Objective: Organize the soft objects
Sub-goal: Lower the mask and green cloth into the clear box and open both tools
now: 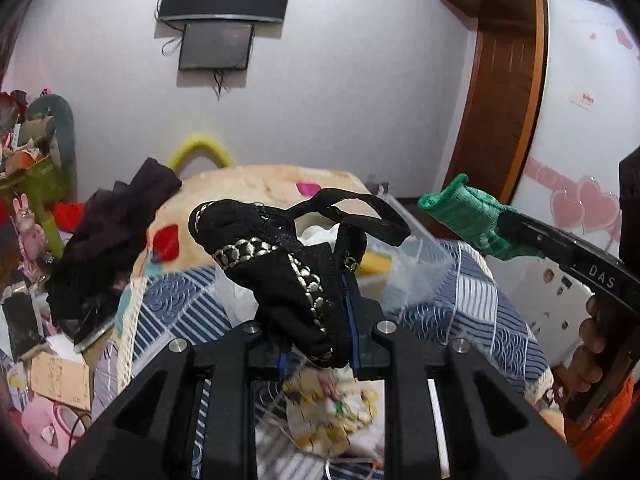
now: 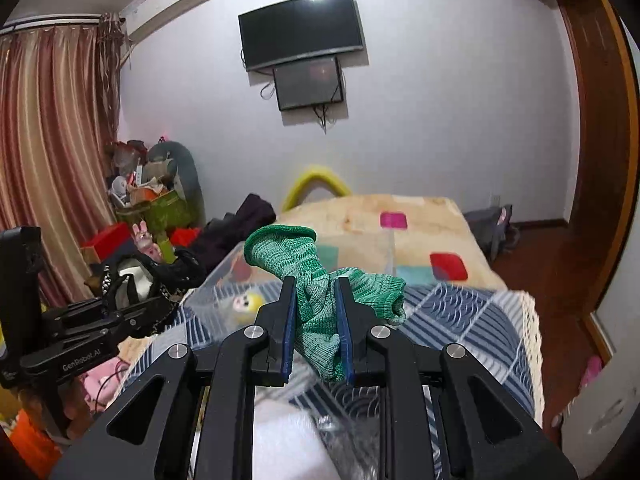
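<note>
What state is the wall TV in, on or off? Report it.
Off, apparently: the wall TV shows a dark screen with only a glare spot in the left wrist view.

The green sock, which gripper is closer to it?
Right. The right gripper is shut on the green sock; the left gripper holds a black garment beside it, apart.

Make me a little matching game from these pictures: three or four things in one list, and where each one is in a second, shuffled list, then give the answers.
Things
1. green knitted sock
2. black lace garment
3. dark television
4. clear plastic box

Places
A. mounted on the wall
B. clamped in the left gripper
C. resting on the bed, below both grippers
D. clamped in the right gripper

Pairs: 1-D, 2-B, 3-A, 4-C
</note>
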Demonstrator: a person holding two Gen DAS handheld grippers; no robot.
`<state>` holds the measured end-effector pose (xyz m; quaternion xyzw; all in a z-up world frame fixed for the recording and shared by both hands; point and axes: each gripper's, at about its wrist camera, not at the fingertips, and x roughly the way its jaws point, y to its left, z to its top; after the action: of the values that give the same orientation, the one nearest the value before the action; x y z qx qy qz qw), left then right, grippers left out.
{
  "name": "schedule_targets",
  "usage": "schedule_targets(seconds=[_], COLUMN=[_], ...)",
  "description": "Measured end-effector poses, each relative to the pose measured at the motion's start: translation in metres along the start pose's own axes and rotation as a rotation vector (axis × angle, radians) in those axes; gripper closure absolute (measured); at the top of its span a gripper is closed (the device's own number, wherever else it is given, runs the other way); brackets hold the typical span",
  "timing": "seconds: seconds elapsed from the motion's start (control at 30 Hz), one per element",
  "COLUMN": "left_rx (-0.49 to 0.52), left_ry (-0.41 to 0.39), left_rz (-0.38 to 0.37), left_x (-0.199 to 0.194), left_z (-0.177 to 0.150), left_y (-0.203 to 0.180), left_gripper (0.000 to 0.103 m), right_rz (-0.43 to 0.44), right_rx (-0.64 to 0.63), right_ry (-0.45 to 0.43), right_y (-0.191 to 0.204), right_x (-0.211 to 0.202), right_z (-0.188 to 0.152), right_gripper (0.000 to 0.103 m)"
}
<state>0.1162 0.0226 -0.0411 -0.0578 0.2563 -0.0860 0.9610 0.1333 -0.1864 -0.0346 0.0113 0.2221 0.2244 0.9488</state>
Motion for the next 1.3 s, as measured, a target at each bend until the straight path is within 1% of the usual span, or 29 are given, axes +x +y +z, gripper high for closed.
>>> schedule_targets(seconds=[0.17,0.27,0.4,0.47,0.53,0.67,0.73,0.87,0.97,1.0,1.1,1.13,1.17,1.23,1.27,1.3], left_rx=[0.000,0.005,0.016,0.013,0.005,0.005,0.003,0.024,0.040,0.042,0.039,0.041,0.043,0.052,0.057,0.061], left_ry=[-0.012,-0.002,0.027,0.075,0.106,0.136,0.164,0.198,0.202,0.203,0.217,0.221,0.220,0.204,0.195,0.185], left_rz=[0.022,0.036,0.032,0.003,-0.012,-0.020,-0.026,-0.015,-0.014,-0.009,-0.018,-0.017,-0.016,-0.005,-0.004,-0.003], left_x=[0.013,0.027,0.050,0.067,0.079,0.100,0.111,0.127,0.130,0.131,0.133,0.133,0.131,0.125,0.122,0.118], left_z=[0.018,0.026,0.030,0.030,0.029,0.023,0.020,0.015,0.011,0.010,0.007,0.006,0.006,0.006,0.007,0.008], left_y=[0.011,0.015,0.018,0.018,0.018,0.016,0.015,0.011,0.007,0.006,0.004,0.003,0.003,0.001,0.001,0.000], left_gripper=[0.081,0.081,0.081,0.081,0.081,0.081,0.081,0.081,0.075,0.073,0.069,0.065,0.063,0.058,0.057,0.052], right_rz=[-0.005,-0.030,-0.051,-0.054,-0.061,-0.077,-0.074,-0.090,-0.118,-0.113,-0.108,-0.107,-0.105,-0.089,-0.084,-0.085], right_rx=[-0.008,-0.022,-0.025,-0.023,-0.024,-0.028,-0.027,-0.029,-0.067,-0.071,-0.089,-0.093,-0.094,-0.084,-0.078,-0.075], right_ry=[-0.025,-0.027,-0.014,0.003,0.026,0.070,0.102,0.167,0.209,0.220,0.247,0.252,0.259,0.283,0.287,0.281], right_y=[0.001,0.002,0.000,0.000,-0.001,-0.001,-0.004,-0.007,-0.006,-0.007,-0.006,-0.005,-0.005,-0.006,-0.007,-0.007], right_x=[0.010,0.022,0.038,0.048,0.060,0.080,0.091,0.108,0.114,0.116,0.119,0.119,0.120,0.120,0.120,0.117], right_z=[0.014,0.020,0.024,0.025,0.026,0.025,0.023,0.017,0.011,0.011,0.011,0.010,0.010,0.010,0.010,0.010], right_gripper=[0.086,0.086,0.086,0.086,0.086,0.086,0.086,0.086,0.086,0.086,0.081,0.073,0.069,0.055,0.052,0.050])
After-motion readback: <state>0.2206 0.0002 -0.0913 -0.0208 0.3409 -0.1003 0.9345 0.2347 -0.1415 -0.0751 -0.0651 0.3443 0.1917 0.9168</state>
